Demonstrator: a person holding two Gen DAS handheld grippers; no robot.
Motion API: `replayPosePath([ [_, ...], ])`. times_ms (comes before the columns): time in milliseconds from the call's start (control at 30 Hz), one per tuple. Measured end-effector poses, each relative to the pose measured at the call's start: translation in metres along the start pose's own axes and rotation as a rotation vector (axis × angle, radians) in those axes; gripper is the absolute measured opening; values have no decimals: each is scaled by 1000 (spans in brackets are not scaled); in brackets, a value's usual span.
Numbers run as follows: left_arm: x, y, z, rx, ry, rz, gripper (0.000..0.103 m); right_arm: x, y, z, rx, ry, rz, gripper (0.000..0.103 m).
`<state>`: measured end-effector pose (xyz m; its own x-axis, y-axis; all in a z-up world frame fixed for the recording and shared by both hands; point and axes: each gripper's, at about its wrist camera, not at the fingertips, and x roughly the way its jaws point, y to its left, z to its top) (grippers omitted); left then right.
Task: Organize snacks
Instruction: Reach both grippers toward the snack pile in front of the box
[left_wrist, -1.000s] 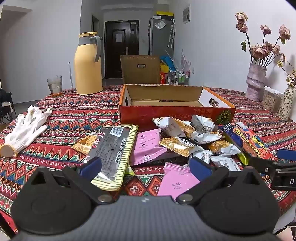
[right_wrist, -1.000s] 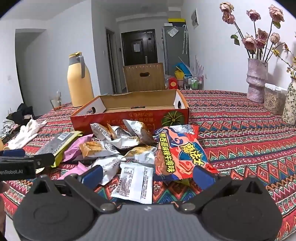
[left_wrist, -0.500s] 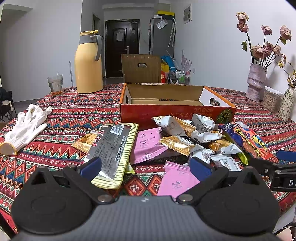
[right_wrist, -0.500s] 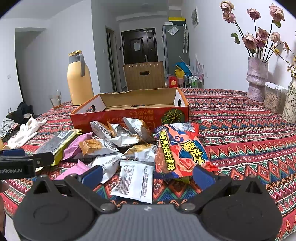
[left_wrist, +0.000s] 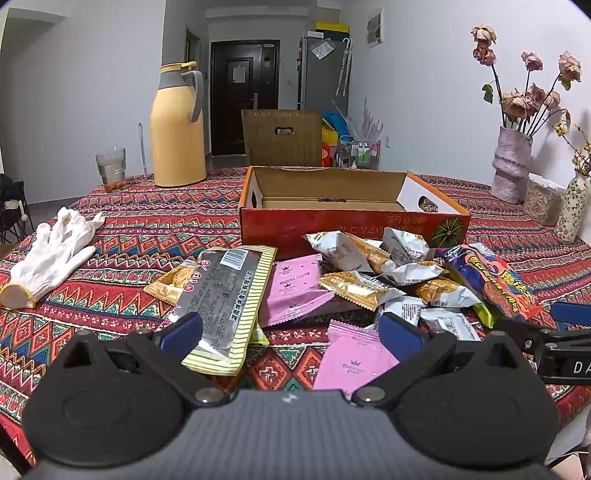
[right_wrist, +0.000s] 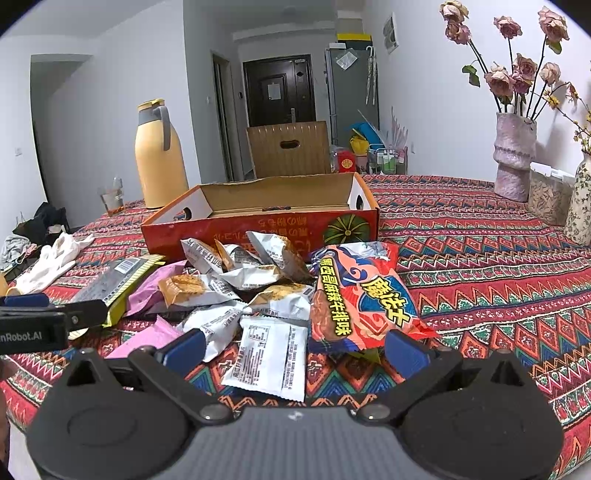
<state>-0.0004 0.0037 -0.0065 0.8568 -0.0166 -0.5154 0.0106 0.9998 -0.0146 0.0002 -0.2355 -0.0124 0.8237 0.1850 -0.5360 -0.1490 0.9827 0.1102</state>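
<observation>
A heap of snack packets lies on the patterned tablecloth in front of an open orange cardboard box (left_wrist: 351, 229) (right_wrist: 258, 221). Nearest the left gripper (left_wrist: 291, 330) are a grey and yellow striped packet (left_wrist: 225, 295) and pink packets (left_wrist: 354, 360). The left gripper stands open just above the cloth, holding nothing. A big red chip bag (right_wrist: 358, 295) and a white packet (right_wrist: 269, 354) lie before the right gripper (right_wrist: 295, 349), which is open and holds nothing. Small silver and gold packets (right_wrist: 240, 273) fill the middle of the heap.
A white glove (left_wrist: 51, 254) lies at the left. A yellow thermos (left_wrist: 179, 125) and a glass (left_wrist: 110, 170) stand at the far left, vases with dried roses (right_wrist: 513, 158) at the far right. A chair back (right_wrist: 288, 147) rises behind the box.
Both grippers have shifted only slightly; the views sit a little lower and closer to the heap. Nothing was picked up or moved.
</observation>
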Motion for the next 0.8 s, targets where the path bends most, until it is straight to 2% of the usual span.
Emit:
replayPosePath([
  [800,2,3,-2,-15,1,-12,103,4,0,0,-8,23,3,103],
])
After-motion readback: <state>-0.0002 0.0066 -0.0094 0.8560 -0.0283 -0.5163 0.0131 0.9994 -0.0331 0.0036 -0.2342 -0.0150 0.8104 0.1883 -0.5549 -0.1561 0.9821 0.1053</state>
